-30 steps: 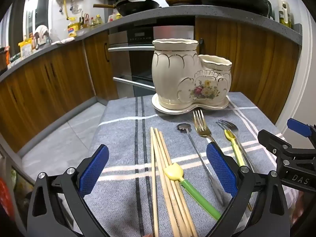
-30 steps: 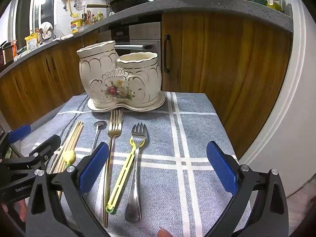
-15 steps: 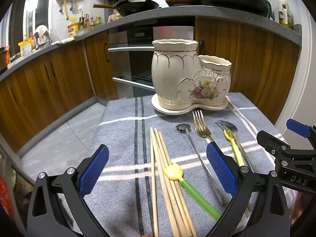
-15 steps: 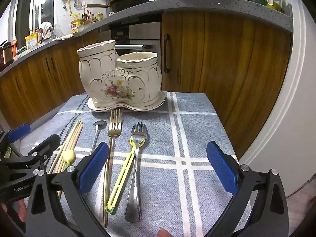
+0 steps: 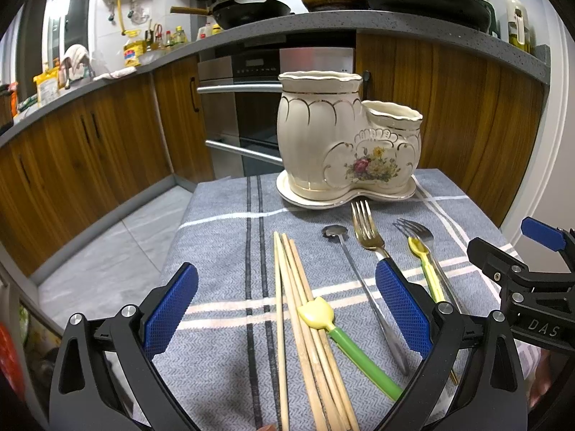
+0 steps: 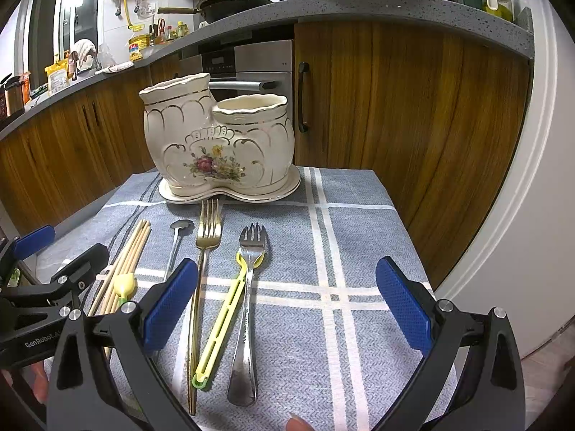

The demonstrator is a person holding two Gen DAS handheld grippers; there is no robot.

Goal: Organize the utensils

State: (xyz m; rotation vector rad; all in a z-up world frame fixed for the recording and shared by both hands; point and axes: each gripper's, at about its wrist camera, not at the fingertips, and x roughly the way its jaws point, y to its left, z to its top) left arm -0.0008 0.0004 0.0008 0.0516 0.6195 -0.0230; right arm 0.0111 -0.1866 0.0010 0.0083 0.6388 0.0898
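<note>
A cream ceramic utensil holder (image 5: pixel 345 143) (image 6: pixel 219 143) with two cups and a flower print stands at the far end of the grey checked cloth (image 5: pixel 222 251). In front of it lie several wooden chopsticks (image 5: pixel 298 305) (image 6: pixel 129 255), a green-handled pick with a yellow tulip tip (image 5: pixel 316 314) (image 6: pixel 124 283), a small steel spoon (image 5: pixel 355 280) (image 6: pixel 178 240), a gold fork (image 5: pixel 366 226) (image 6: pixel 205 251), a yellow-green plastic pick (image 5: pixel 427 273) (image 6: pixel 226 309) and a steel fork (image 5: pixel 417 231) (image 6: pixel 248 287). My left gripper (image 5: pixel 287 309) is open over the chopsticks. My right gripper (image 6: pixel 287 305) is open over the forks.
Wooden kitchen cabinets (image 6: pixel 395 107) and an oven (image 5: pixel 248 115) stand behind the table under a grey counter (image 5: pixel 359 25) with pans. The cloth's edges drop off left (image 5: pixel 176 237) and right (image 6: pixel 406 230). A white wall or appliance (image 6: pixel 532 179) is at the far right.
</note>
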